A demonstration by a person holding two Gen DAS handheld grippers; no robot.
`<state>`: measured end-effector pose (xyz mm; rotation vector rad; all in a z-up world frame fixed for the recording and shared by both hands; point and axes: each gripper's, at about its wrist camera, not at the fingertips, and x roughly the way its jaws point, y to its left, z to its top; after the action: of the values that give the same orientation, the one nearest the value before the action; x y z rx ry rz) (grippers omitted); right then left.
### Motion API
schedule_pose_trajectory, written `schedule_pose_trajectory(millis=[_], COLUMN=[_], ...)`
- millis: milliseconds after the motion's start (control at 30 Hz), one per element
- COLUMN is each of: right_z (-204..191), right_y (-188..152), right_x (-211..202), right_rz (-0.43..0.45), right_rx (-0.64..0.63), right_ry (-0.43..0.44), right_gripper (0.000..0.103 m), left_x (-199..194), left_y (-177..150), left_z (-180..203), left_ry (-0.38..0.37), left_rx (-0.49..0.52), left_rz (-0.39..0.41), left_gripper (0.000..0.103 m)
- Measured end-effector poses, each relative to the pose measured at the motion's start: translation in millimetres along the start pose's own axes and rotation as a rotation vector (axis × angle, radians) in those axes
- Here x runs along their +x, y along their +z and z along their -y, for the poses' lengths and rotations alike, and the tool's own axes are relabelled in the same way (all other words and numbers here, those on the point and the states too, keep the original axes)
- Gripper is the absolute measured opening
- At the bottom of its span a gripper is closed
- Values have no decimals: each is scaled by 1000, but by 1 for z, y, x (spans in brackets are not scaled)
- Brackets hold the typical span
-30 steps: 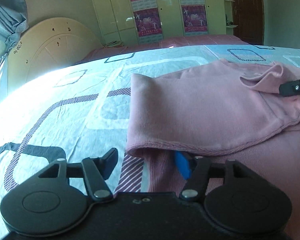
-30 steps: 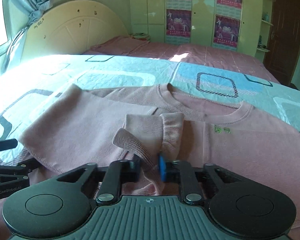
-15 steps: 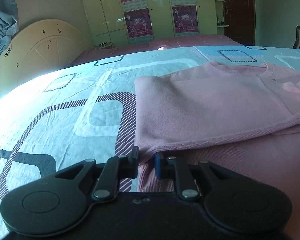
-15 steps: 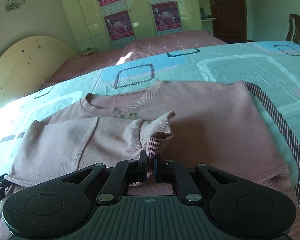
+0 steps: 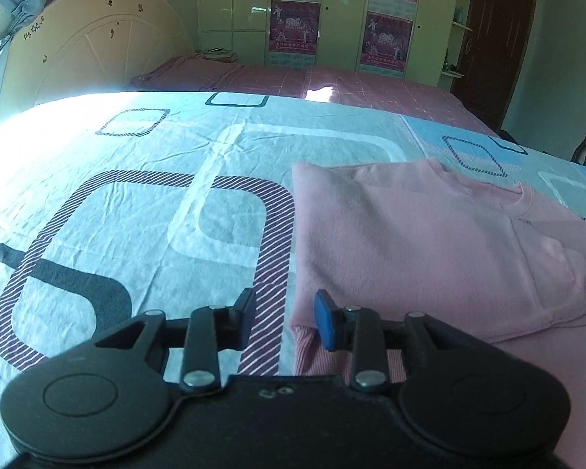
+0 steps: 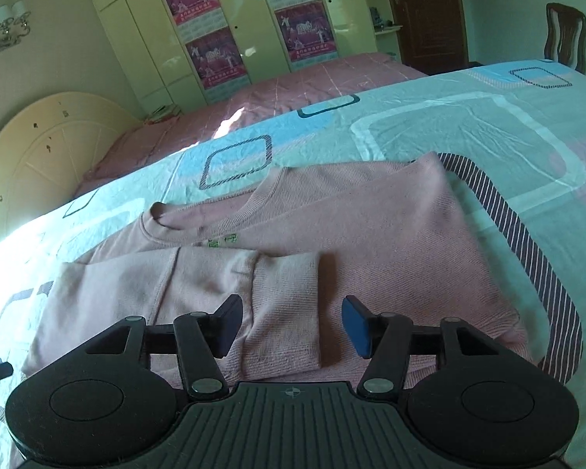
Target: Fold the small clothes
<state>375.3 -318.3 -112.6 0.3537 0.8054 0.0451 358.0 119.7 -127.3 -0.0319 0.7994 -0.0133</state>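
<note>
I'm working over a bed whose patterned sheet (image 5: 136,203) runs away to a cream headboard (image 5: 90,54) and a wardrobe (image 5: 332,11) with posters. Half a second ago both of my tools were clamped on fabric; now both have let go. To me that says one sleeve fold is finished and laid down.

Starting on my left: the left gripper (image 5: 283,318) has its jaws spread, holding nothing, straddling the near left edge of the pink sweater (image 5: 429,242). Its left finger hangs over bare sheet, its blue-padded right finger over the garment's hem. Left of the tool and ahead of it is nothing but open sheet, so there is plenty of room to swing out that way.

Moving right, the folded sleeve (image 6: 168,293) now lies flat across the sweater's chest, its ribbed cuff (image 6: 285,305) sitting just ahead of and between the spread jaws of my right gripper (image 6: 293,328), which grips nothing. The neckline (image 6: 215,219) is farther ahead. To the tool's right the sweater's side edge runs along a striped band of the sheet, with free bedding beyond. I judge the right side of the sweater is the next fold, and that edge looks reachable.
</note>
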Motion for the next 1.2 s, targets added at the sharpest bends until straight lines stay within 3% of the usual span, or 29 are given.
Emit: schedule_pose_trajectory(millis=[233, 333, 367, 433, 600, 667, 700, 833, 900, 967, 1000, 1033, 1200], right_z=[-2, -8, -11, -15, -27, -31, -30, -20, -19, -16, -15, -15, -34], right_y=[6, 9, 9, 9, 9, 12, 12, 6, 8, 11, 13, 15, 23], right_x=[43, 50, 51, 54, 39, 25, 27, 61, 58, 53, 48, 42, 34], right_rz=[-30, -42, -45, -59, 31, 125, 131, -32, -20, -10, 14, 56, 119], right_rx=[8, 3, -9, -29, -118, -176, -196, -178, -179, -161, -156, -159, -226], right_ry=[-33, 1, 6, 26, 19, -36, -64, -76, -79, -86, -99, -107, -86], right_gripper=[56, 54, 48, 15, 8, 8, 8, 8, 8, 16, 33, 43, 43], left_x=[57, 79, 87, 100, 112, 114, 115, 117, 116, 115, 114, 114, 106], left_y=[38, 50, 53, 57, 58, 58, 58, 57, 57, 57, 57, 58, 62], left_z=[22, 27, 27, 24, 21, 25, 25, 24, 25, 25, 25, 25, 31], left_ry=[2, 9, 16, 30, 34, 42, 42, 47, 48, 52, 54, 55, 55], left_rx=[-21, -12, -13, -38, -73, -52, -54, -62, -53, -48, -50, -53, -56], left_rz=[1, 1, -6, -19, -25, -17, -15, -6, -3, -3, -5, -5, 22], left_gripper=[32, 31, 30, 30, 31, 32, 32, 35, 35, 37, 38, 38, 36])
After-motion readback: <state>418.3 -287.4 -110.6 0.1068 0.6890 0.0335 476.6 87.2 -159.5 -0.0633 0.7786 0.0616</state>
